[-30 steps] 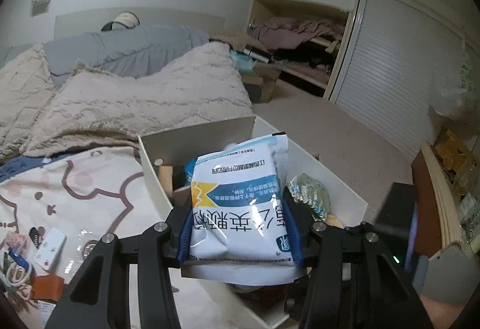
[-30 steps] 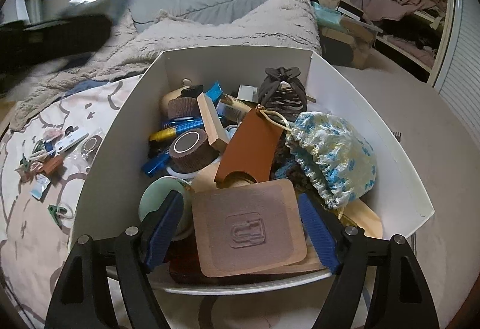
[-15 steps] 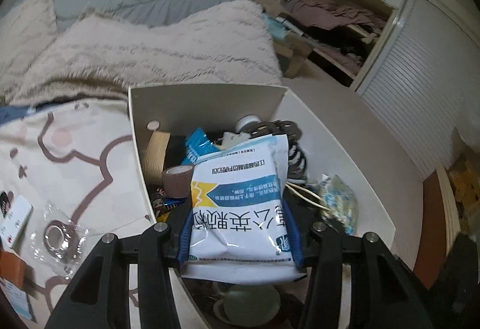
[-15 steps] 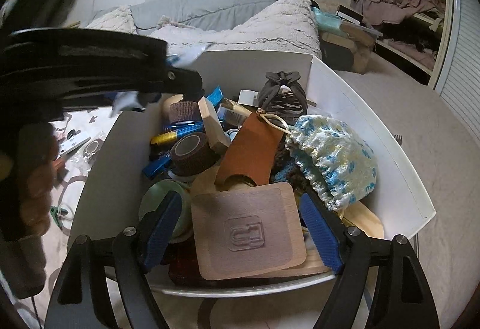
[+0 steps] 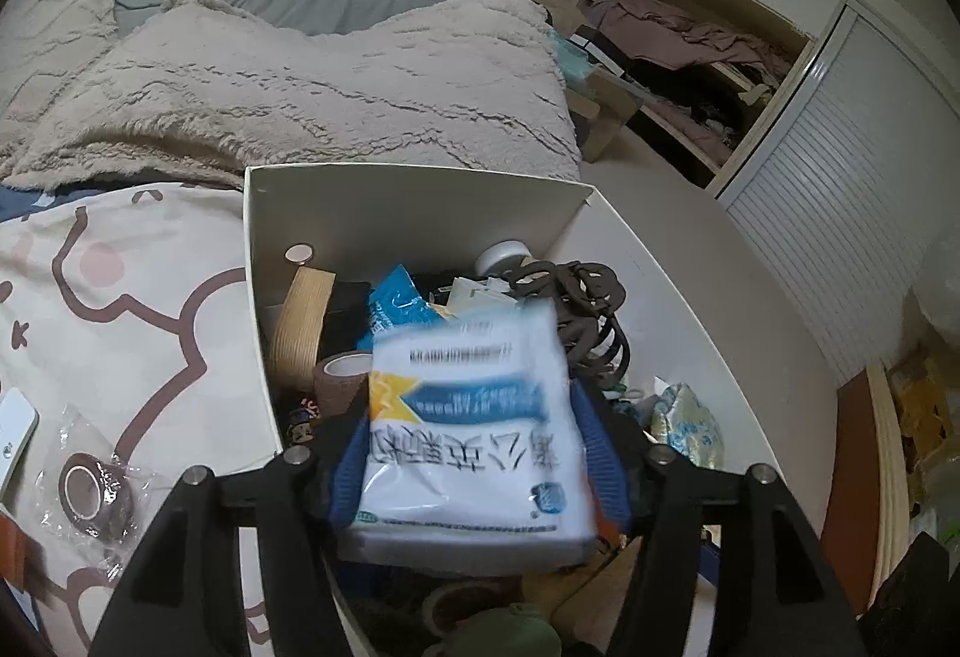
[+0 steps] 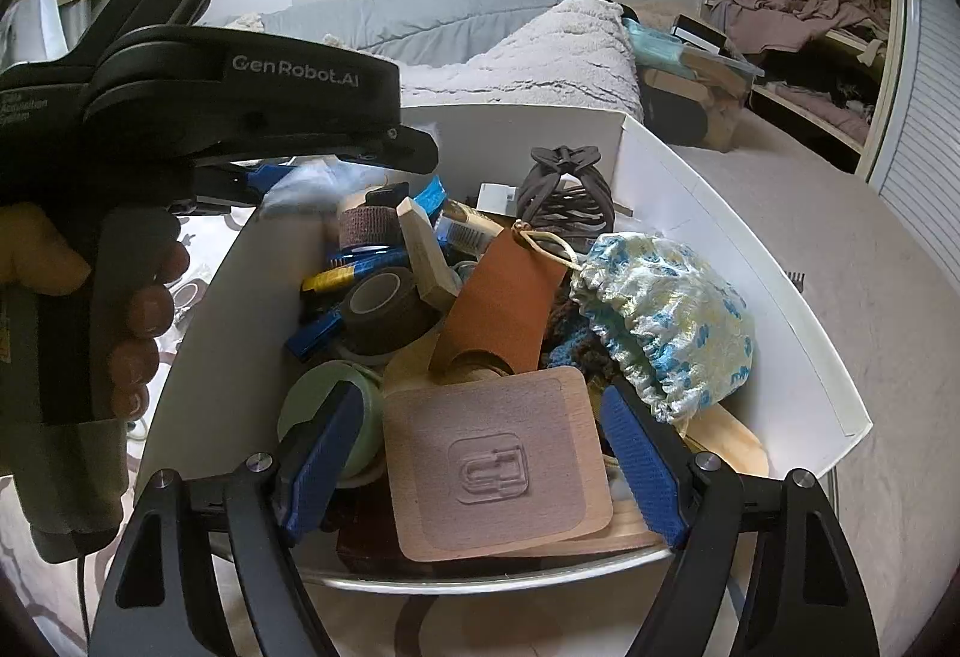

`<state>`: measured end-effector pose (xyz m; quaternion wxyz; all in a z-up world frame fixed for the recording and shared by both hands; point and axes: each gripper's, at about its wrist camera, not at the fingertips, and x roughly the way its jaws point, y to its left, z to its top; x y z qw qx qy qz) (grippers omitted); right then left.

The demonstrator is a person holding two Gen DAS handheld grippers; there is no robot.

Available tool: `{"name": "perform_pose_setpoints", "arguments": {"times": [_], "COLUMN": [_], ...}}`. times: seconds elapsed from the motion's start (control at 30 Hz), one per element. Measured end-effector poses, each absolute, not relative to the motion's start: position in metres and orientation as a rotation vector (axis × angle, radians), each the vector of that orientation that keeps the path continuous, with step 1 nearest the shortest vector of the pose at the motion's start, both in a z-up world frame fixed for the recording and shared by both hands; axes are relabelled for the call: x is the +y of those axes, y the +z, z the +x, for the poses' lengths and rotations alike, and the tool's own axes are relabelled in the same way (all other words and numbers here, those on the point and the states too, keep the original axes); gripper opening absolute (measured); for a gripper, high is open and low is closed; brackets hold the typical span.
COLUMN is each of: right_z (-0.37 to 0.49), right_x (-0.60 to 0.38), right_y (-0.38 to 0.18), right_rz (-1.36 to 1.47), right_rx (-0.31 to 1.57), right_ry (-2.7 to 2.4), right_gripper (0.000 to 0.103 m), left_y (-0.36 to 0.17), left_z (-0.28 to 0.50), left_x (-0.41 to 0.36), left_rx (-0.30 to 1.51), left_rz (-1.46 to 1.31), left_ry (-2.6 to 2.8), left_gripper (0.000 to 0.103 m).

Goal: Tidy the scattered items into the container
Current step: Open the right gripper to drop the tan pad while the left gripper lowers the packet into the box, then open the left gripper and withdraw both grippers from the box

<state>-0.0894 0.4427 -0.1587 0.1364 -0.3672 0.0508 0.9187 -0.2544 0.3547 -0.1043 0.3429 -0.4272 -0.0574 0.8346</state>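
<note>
**Packet over the box, left jaws just widened**

Packet, white with a blue and yellow band, sits between the blue pads of the left gripper, above the near end of the white container. Those jaws have just been opening; the packet is motion-blurred and gaps show beside the pads, so it looks released rather than pinched. Its lower edge hides whatever lies straight beneath it.

From the left wrist, farther in, a brown tape roll, a blue sachet and a dark hair claw crowd the box. On the patterned sheet left of it lies a bagged tape roll, outside the container.

Only the right wrist view shows the right gripper, jaws spread wide around a tan square pad without pressing it, gaps showing on both sides. Beyond it lie an orange tag and a blue-patterned drawstring pouch. At left, a hand grips the other tool's black body, which covers the packet almost wholly.
</note>
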Motion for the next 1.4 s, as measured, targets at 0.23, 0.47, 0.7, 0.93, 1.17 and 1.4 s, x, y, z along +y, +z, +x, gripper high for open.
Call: {"name": "perform_pose_setpoints", "arguments": {"times": [0.23, 0.47, 0.7, 0.93, 1.17, 1.4], "right_z": [-0.089, -0.088, -0.088, -0.088, -0.091, -0.090], "right_x": [0.443, 0.443, 0.442, 0.441, 0.438, 0.436], "right_y": [-0.158, -0.158, -0.158, -0.159, -0.160, -0.161], "right_rz": [-1.054, -1.045, -1.028, -1.013, -0.996, -0.964], "right_rx": [0.148, 0.146, 0.144, 0.142, 0.136, 0.135], "right_ry": [2.661, 2.664, 2.669, 2.671, 2.661, 2.670], "right_gripper": [0.082, 0.082, 0.082, 0.086, 0.092, 0.095], "left_y": [-0.102, -0.099, -0.095, -0.093, -0.092, -0.094], "left_z": [-0.251, -0.244, -0.241, -0.234, -0.232, -0.231], "left_x": [0.355, 0.353, 0.345, 0.329, 0.305, 0.273], "left_rx": [-0.119, -0.049, 0.010, 0.060, 0.077, 0.064], "left_rz": [-1.099, -1.066, -1.032, -0.994, -0.973, -0.954], "left_ry": [2.197, 2.229, 2.257, 2.285, 2.323, 2.377], "left_gripper": [0.075, 0.075, 0.075, 0.075, 0.078, 0.093]}}
